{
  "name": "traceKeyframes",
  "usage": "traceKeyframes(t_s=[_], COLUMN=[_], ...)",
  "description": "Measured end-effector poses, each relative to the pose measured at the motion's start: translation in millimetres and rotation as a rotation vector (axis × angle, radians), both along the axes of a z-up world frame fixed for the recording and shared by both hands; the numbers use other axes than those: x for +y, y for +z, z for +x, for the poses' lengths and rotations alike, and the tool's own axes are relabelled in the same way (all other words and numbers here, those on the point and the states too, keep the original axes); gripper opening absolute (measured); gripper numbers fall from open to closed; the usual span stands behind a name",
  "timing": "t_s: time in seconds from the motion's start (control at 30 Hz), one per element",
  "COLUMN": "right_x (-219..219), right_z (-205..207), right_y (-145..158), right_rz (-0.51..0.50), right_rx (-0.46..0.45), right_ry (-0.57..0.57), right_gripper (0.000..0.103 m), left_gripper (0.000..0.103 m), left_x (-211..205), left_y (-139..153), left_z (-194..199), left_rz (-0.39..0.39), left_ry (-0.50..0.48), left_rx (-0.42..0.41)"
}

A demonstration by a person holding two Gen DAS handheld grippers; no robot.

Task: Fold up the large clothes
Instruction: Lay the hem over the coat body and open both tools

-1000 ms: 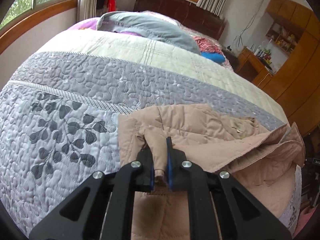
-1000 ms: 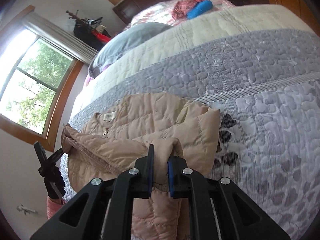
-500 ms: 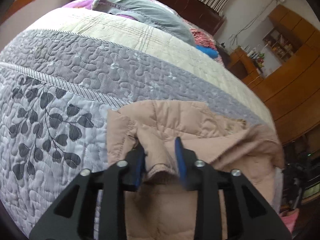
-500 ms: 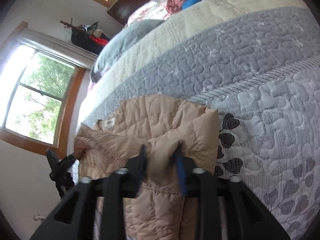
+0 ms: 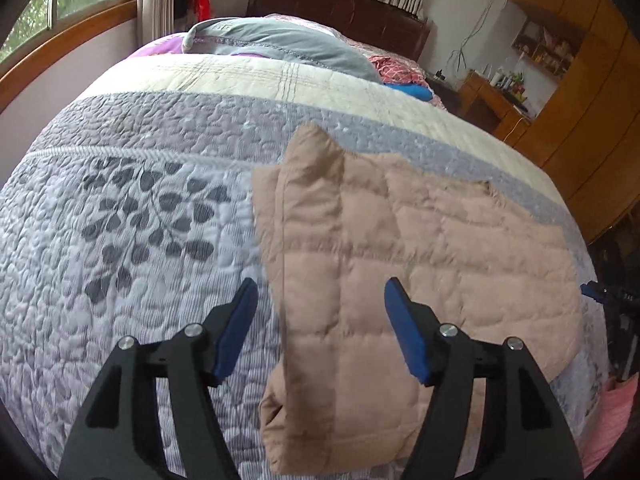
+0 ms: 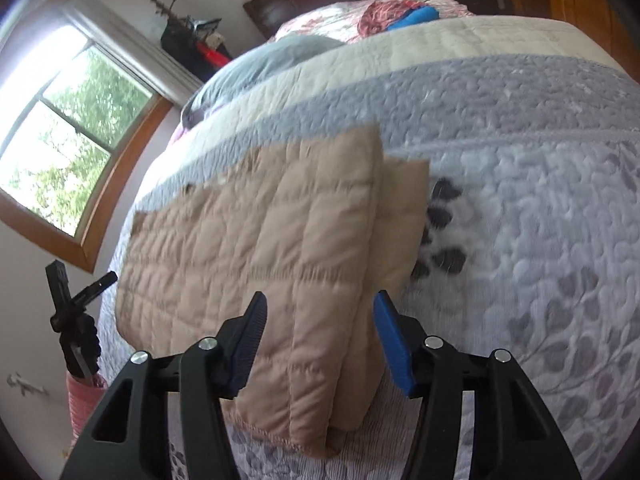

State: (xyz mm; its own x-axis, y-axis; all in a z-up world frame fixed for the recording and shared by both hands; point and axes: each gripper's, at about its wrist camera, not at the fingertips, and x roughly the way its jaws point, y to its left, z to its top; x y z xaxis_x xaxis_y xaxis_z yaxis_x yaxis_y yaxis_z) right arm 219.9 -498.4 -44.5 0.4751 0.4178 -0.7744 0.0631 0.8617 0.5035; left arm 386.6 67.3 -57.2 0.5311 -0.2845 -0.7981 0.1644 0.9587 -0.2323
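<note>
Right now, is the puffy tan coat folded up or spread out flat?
Folded. The tan coat lies on the quilt as a tidy rectangle, and the right wrist view shows stacked layers along its edge.

Your light is soft daylight from the window (image 6: 68, 128), which blows out white at its brightest panes. Shadows on the bed (image 5: 132, 240) are faint. Both views bend hard at the dark rounded edges, and motion blur smears the jacket (image 6: 256, 248)
</note>
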Motion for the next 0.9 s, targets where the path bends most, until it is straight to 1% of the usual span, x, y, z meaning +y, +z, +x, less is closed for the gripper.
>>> traceKeyframes(t_s=[0.07, 0.1, 0.13, 0.17, 0.2, 0.23, 0.27, 0.3, 0.33, 0.4, 0.47, 0.53, 0.6, 0.67, 0.73, 0.77, 0.83, 0.9], right_x=[8.5, 10.0, 12.5, 14.0, 15.8, 17.6, 19.1, 19.1, 20.0, 20.5, 20.1, 19.6, 19.3, 16.7, 15.1, 14.1, 15.2, 15.0], right_z=[-1.4, -0.8, -0.2, 0.4, 1.4, 3.3, 4.5, 6.5, 7.2, 8.6, 10.0, 13.8, 21.1, 31.4, 36.5, 37.6, 38.4, 37.6], right_y=[-8.2, -11.1, -15.0, -16.9, -18.4, -18.6, -17.3, -15.6, -12.2, -1.5, 11.2, 16.3, 14.2, -1.5, -21.2, -28.6, -40.5, -44.2], right_rz=[-0.019, -0.025, -0.03, -0.031, -0.039, -0.05, -0.056, -0.052, -0.047, -0.049, -0.044, -0.048, -0.088, -0.073, -0.061, -0.05, -0.042, -0.039], right_rx=[0.015, 0.019, 0.023, 0.025, 0.026, 0.026, 0.024, 0.019, 0.01, -0.025, -0.074, -0.099, -0.091, -0.027, 0.019, 0.032, 0.041, 0.043], right_ry=[0.015, 0.019, 0.022, 0.025, 0.024, 0.019, 0.016, 0.012, 0.01, 0.005, -0.006, -0.018, -0.032, -0.049, -0.056, -0.055, -0.052, -0.053], right_gripper=[0.049, 0.046, 0.044, 0.039, 0.033, 0.029, 0.022, 0.015, 0.013, 0.011, 0.01, 0.01, 0.01, 0.01, 0.01, 0.011, 0.012, 0.012], left_gripper=[0.066, 0.065, 0.061, 0.056, 0.043, 0.035, 0.029, 0.021, 0.014, 0.01, 0.008, 0.008, 0.008, 0.009, 0.01, 0.01, 0.013, 0.014], left_x=[0.5, 0.1, -0.1, -1.2, -2.4, -2.9, -4.2, -4.6, -3.9, -4.4, -0.8, 0.2, -2.0, -2.5, -2.1, -2.6, -4.1, -7.4], left_y=[-8.3, -13.4, -15.8, -18.5, -20.1, -21.4, -20.9, -19.2, -14.8, -4.6, 6.5, 11.6, 4.8, -13.0, -31.4, -42.1, -49.6, -51.3], left_z=[-6.5, -8.1, -8.9, -10.4, -10.2, -9.6, -9.4, -9.2, -10.8, -16.8, -22.3, -22.5, -13.0, 1.2, 10.9, 15.7, 19.0, 20.2], left_rz=[0.003, -0.009, -0.019, -0.029, -0.033, -0.03, -0.025, -0.025, -0.029, -0.049, -0.079, -0.086, -0.076, -0.071, -0.062, -0.072, -0.071, -0.049], left_ry=[0.003, -0.008, -0.014, -0.016, -0.011, 0.0, 0.007, 0.013, 0.024, 0.035, 0.044, 0.06, 0.07, 0.078, 0.076, 0.07, 0.071, 0.074], left_rx=[0.014, 0.024, 0.029, 0.034, 0.037, 0.037, 0.028, 0.019, 0.001, -0.045, -0.113, -0.148, -0.115, -0.046, -0.001, 0.02, 0.019, 0.013])
